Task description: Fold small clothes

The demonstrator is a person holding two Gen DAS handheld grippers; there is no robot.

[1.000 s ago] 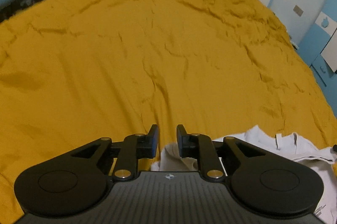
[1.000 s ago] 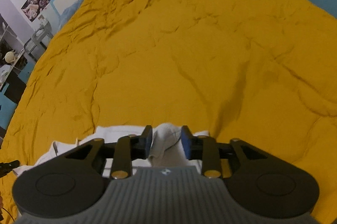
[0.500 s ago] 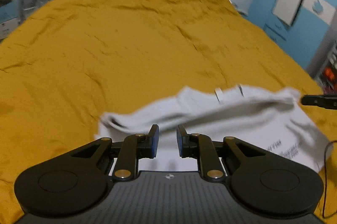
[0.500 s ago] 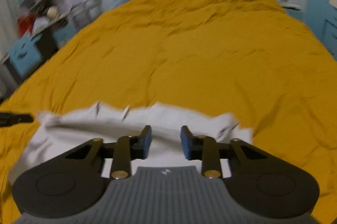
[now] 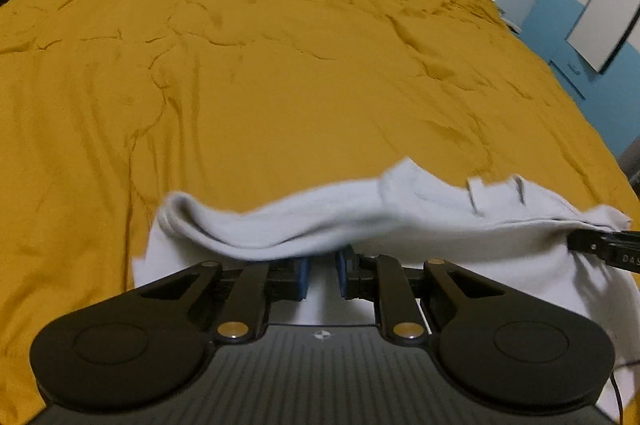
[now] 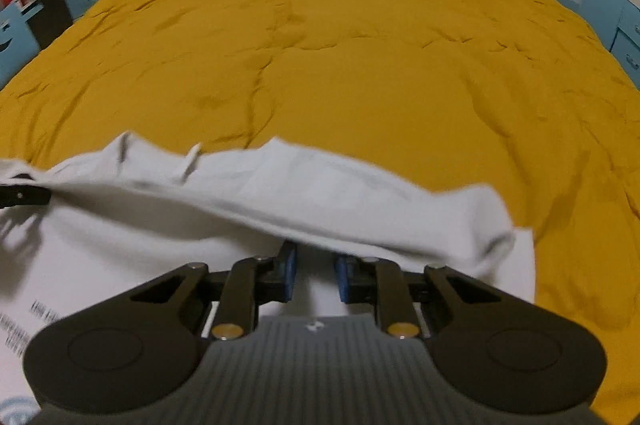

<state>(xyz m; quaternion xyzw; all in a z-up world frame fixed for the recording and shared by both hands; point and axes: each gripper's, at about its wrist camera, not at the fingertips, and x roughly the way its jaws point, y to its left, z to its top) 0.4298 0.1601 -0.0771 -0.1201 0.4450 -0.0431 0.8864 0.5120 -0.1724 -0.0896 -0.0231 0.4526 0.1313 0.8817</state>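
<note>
1. Left gripper (image 5: pixel 322 275), bottom centre of its view: jaws stand slightly apart, tips hidden under the white T-shirt (image 5: pixel 360 221), so grip cannot be told.
2. T-shirt spans the lower frame over the yellow bedspread (image 5: pixel 280 65), likely spread for folding.
3. Right gripper (image 6: pixel 316 275): same, tips covered.

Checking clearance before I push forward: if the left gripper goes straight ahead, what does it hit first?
The left gripper would meet the folded edge of the white garment right at its jaws; beyond lies the yellow bedspread. Depth is approximate.

White garment (image 5: pixel 460 257) on mustard bedspread (image 5: pixel 280 65)
</note>
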